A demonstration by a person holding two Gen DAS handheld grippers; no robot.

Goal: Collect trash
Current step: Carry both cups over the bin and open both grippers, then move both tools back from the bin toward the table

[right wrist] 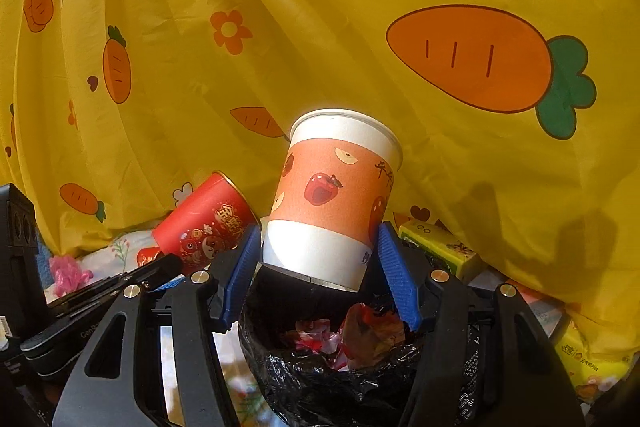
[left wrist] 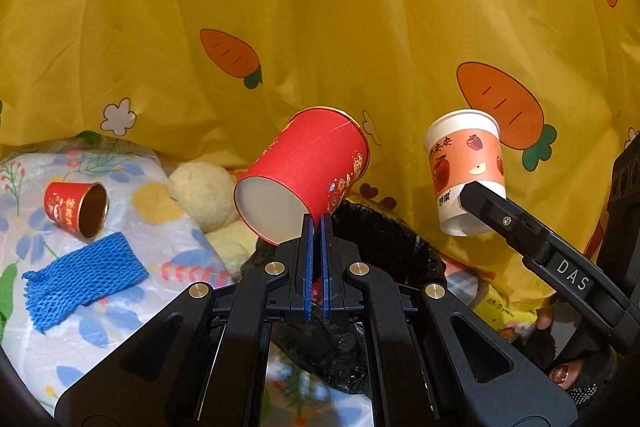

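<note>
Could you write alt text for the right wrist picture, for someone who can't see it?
The right tongs grip a white and orange apple-print cup above a black-lined trash bin. A red cup is tilted at left, before a yellow carrot-print curtain.

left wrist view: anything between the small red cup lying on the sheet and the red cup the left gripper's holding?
Yes. In the left wrist view, a pale yellow plush toy lies between the small red cup and the held red cup; left gripper.

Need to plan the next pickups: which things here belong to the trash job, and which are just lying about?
Job: red cup in left gripper; apple-print cup in right gripper; black-lined bin; small red cup; blue foam net.

Lying about: plush toy; carrot-print curtain.
</note>
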